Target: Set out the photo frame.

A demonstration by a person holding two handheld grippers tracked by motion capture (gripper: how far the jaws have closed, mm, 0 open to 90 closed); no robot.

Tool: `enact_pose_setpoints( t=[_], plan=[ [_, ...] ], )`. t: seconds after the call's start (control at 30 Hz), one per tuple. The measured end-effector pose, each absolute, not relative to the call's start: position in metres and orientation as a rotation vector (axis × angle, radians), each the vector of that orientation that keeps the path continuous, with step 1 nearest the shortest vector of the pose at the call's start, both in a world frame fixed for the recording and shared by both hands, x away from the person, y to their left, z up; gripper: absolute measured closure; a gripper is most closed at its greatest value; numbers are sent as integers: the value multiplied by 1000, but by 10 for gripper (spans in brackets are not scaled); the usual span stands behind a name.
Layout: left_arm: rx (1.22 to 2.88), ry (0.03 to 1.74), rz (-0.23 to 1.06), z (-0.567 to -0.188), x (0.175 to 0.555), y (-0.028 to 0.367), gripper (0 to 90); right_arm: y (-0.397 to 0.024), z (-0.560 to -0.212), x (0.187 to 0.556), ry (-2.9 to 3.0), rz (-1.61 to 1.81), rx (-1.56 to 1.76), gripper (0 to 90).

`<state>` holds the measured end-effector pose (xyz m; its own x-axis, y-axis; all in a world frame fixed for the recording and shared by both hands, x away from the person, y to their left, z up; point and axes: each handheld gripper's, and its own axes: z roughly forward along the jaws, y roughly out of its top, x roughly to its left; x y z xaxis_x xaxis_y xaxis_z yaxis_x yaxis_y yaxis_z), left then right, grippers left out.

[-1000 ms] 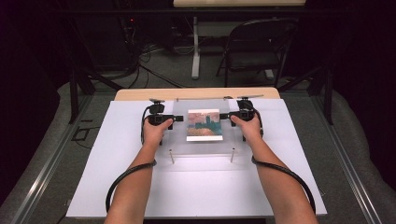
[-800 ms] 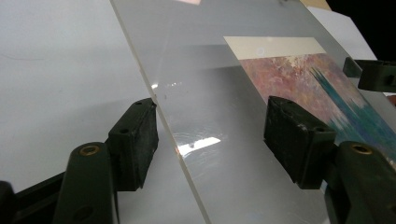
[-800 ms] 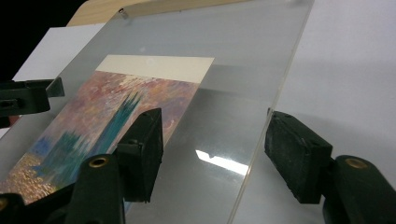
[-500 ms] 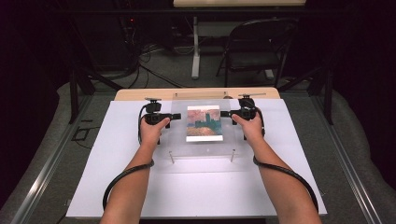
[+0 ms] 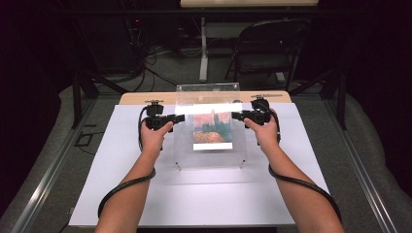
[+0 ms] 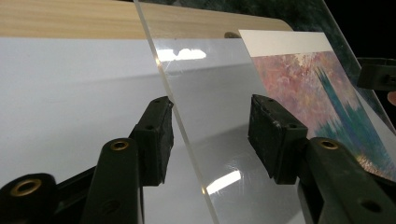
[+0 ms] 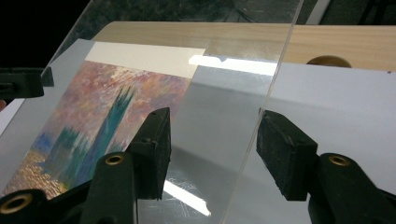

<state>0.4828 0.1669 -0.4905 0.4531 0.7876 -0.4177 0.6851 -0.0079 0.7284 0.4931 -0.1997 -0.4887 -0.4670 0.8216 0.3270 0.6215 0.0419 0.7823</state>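
Two claws flank a tilted clear acrylic sheet (image 5: 210, 127) carrying a painted print (image 5: 212, 130). The left claw (image 5: 178, 118) straddles its left edge, the right claw (image 5: 238, 115) its right edge; both have just been closing, pads not yet pressing.

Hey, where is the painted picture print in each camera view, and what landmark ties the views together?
High view: the picture print sits mid-table, under the clear acrylic sheet.
Left gripper view: the print is at upper right, behind the sheet.
Right gripper view: the print is at left.
Shared landmark: the wooden board along the far edge.
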Motion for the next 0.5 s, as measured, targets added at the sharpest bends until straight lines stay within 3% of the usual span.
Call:
enact_pose_setpoints(
  t=[0.5],
  plan=[
    [1730, 1206, 175, -465, 457, 173, 596, -204, -462, 464, 2114, 1387, 1376, 515]
  ],
)
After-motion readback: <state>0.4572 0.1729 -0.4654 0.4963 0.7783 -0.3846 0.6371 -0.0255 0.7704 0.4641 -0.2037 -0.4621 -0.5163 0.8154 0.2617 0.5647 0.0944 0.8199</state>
